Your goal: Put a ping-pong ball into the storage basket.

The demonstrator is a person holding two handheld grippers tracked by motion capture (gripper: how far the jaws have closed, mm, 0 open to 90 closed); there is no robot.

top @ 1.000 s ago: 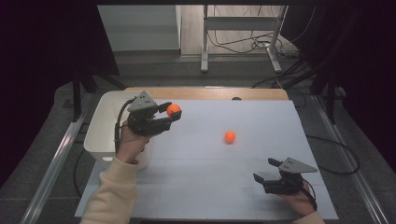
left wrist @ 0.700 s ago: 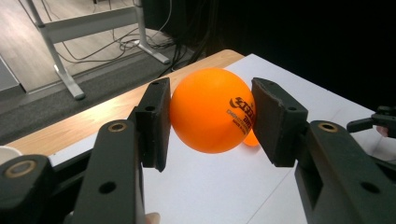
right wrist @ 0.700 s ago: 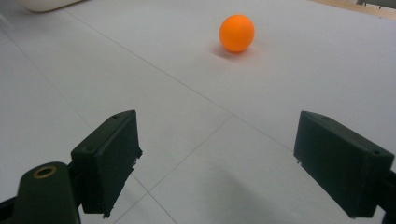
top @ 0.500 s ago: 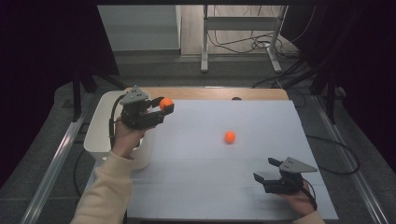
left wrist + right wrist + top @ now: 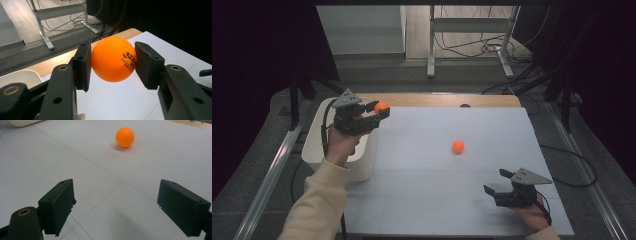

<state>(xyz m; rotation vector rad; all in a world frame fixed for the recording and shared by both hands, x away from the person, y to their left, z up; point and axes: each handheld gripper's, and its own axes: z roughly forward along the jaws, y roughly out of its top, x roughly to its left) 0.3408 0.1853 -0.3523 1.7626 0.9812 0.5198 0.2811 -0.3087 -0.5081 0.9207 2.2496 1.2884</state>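
Carrying the held ball [image 5: 113, 59] to the white bin [image 5: 313, 150] is judged to be the step in hand. The ball is pinched between the jaws of the left gripper [image 5: 379, 110], with a black print turned toward one pad, and it is held just above the bin's inner far corner, over the edge of the white mat [image 5: 452, 200].

For the step to be done well, the gripper should be brought fully over the bin's opening before the jaws are parted, and lowered toward the rim so that the light ball does not bounce out. The squeeze should be kept even until then, since a round ball can slip sideways from flat pads.

The right gripper [image 5: 504, 186] is rested on the mat, well apart from the bin at the near right, with its jaws spread wide and nothing between them.

Two orange balls are counted: the held one, and a loose ball [image 5: 457, 146] on the mat, to the right of the bin. One bin and two grippers are counted. Whether anything lies inside the bin cannot be told, as the interior is mostly hidden by the hand.
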